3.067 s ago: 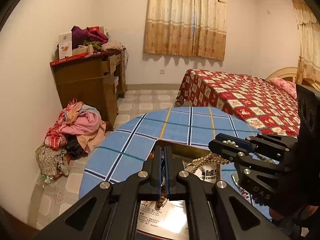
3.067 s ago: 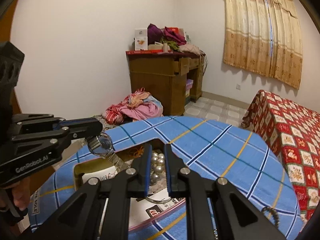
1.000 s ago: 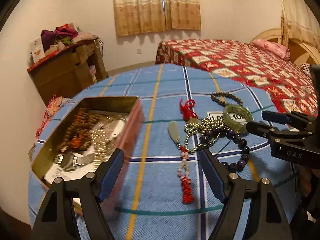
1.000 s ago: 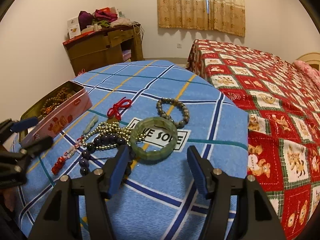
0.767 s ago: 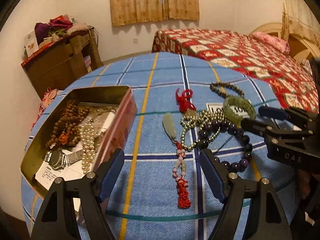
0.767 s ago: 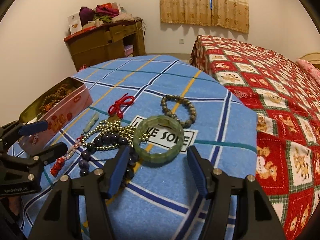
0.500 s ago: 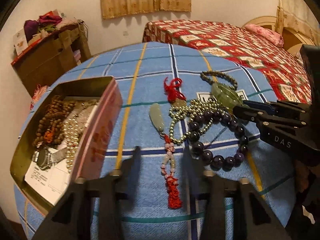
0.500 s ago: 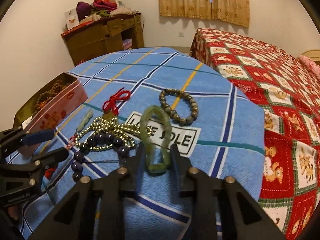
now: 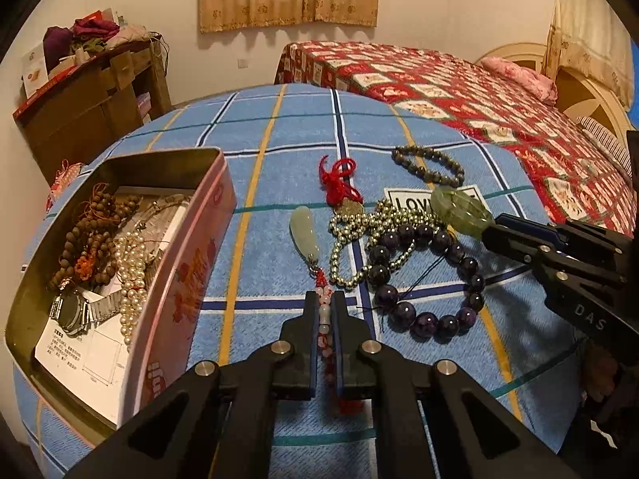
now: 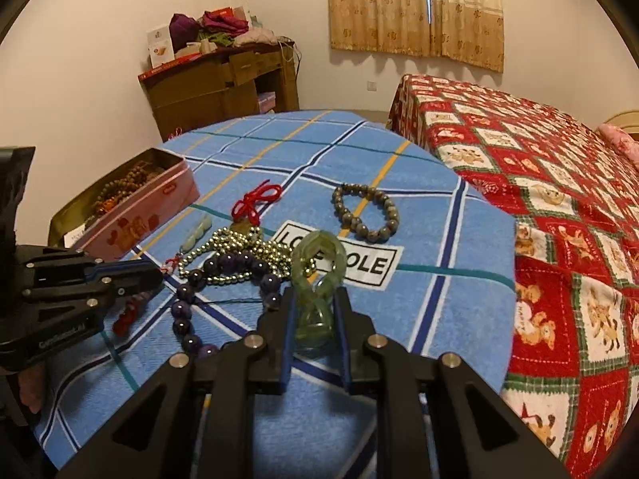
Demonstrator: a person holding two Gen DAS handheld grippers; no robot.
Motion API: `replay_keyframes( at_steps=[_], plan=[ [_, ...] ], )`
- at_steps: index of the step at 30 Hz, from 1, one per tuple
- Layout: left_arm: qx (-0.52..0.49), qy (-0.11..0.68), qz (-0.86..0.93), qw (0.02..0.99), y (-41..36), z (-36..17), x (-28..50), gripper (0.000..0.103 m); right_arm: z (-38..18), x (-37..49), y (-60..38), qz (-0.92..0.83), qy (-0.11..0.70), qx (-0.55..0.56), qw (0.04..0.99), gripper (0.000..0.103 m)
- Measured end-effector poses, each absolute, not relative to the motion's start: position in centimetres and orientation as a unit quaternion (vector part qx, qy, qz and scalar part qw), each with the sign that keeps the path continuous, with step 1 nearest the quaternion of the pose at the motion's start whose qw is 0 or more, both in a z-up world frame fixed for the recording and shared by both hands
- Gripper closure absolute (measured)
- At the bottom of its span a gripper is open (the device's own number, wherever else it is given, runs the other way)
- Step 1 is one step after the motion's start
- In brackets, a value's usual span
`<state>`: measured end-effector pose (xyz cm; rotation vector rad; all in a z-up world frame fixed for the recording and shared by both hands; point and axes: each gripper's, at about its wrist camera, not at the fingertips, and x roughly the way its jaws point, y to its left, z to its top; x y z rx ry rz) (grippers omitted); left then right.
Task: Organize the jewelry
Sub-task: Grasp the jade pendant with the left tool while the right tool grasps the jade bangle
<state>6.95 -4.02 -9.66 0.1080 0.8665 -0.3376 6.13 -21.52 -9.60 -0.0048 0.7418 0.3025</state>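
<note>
My left gripper (image 9: pixel 324 319) is shut on the bead-and-red-tassel cord of a pale jade pendant (image 9: pixel 304 232), which lies on the blue checked tablecloth (image 9: pixel 279 139). My right gripper (image 10: pixel 315 315) is shut on a green jade bracelet (image 10: pixel 317 263), squeezed into a twisted loop and tilted up; it also shows in the left wrist view (image 9: pixel 459 211). Between them lie a dark purple bead bracelet (image 9: pixel 423 275), a gold bead chain (image 9: pixel 367 231), a red knot charm (image 9: pixel 337 179) and a brown bead bracelet (image 9: pixel 429 167). An open pink tin (image 9: pixel 187 263) at the left holds wooden beads, pearls and a watch.
The table is round, and its edge drops off close in front and to the right. A bed with a red patterned cover (image 10: pixel 559 179) stands on the right. A brown desk piled with clothes (image 10: pixel 223 76) stands by the far wall.
Both grippers were open above the jewelry a second ago. The left has closed on the pendant's cord. The right has closed on the green bracelet and tipped it up.
</note>
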Motion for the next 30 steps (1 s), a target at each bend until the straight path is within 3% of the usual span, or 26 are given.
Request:
replay_keyframes(
  at_steps=[30],
  plan=[
    [-0.012,0.319,-0.180,0.930,-1.1,-1.7,3.4,0.099,-4.0,3.7,-20.8,0.190,0.295,0.009,0.936,0.083]
  ],
)
